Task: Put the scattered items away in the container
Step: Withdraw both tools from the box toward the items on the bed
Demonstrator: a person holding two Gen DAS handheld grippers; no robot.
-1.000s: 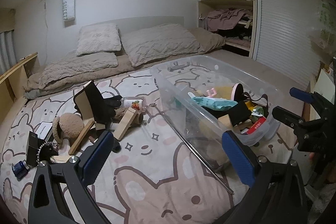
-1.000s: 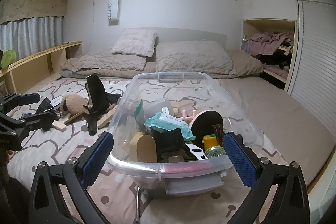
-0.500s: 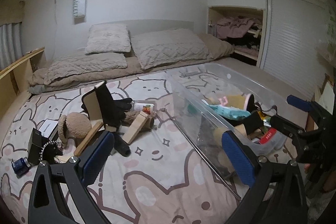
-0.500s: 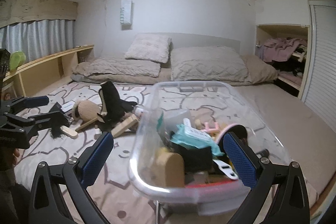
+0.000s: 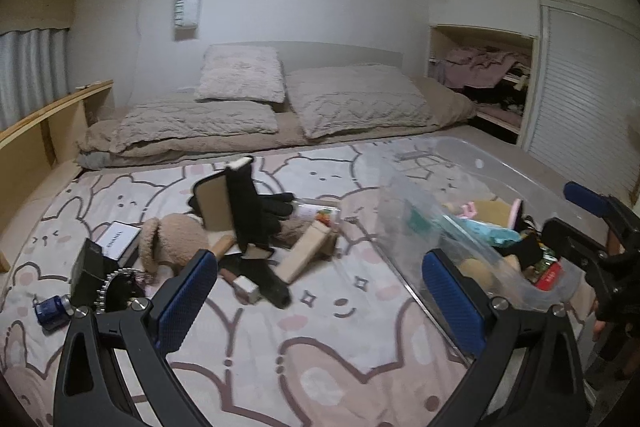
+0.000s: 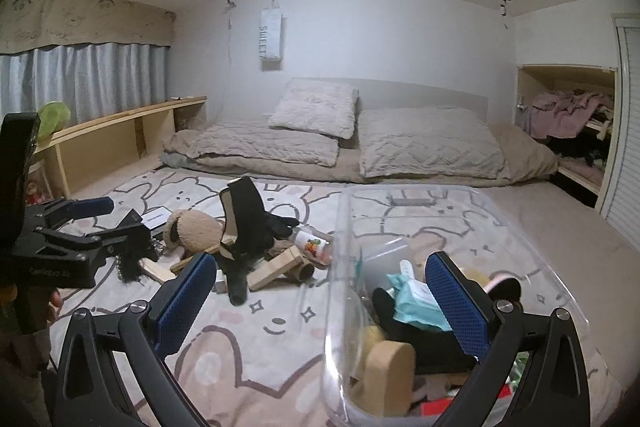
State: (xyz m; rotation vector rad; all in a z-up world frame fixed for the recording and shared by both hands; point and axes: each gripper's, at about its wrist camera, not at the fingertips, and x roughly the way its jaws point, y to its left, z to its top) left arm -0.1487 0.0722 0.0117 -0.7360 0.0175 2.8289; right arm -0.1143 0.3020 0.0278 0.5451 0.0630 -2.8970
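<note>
A wide bed covered by a pale pink-and-cream sheet printed with cartoon bears (image 5: 320,355) fills both views, with 3 beige quilted pillows (image 5: 352,103) stacked at its head. On the sheet's right part sits the clear rectangular plastic storage container (image 6: 400,203), already holding a teal soft packet (image 6: 416,303), a rounded light wooden piece (image 6: 390,367) and other small things too jumbled to tell apart.

To the container's left, on the sheet, lies the scattered pile: a black knitted glove (image 5: 256,215) draped upright over a tan card panel, a tan fluffy plush toy (image 5: 176,239), a pale wooden block (image 5: 308,255), a small clear bottle with a fruit label (image 6: 314,243), a white flat box with black lettering (image 5: 120,237) and a small dark blue jar (image 5: 50,309) nearest the bed's left edge.

The left gripper (image 5: 320,295) hovers above the sheet between pile and container, its 2 blue-padded fingers spread wide and empty. The right gripper (image 6: 320,299) hangs over the container's near left wall, fingers equally wide apart, gripping nothing.
</note>
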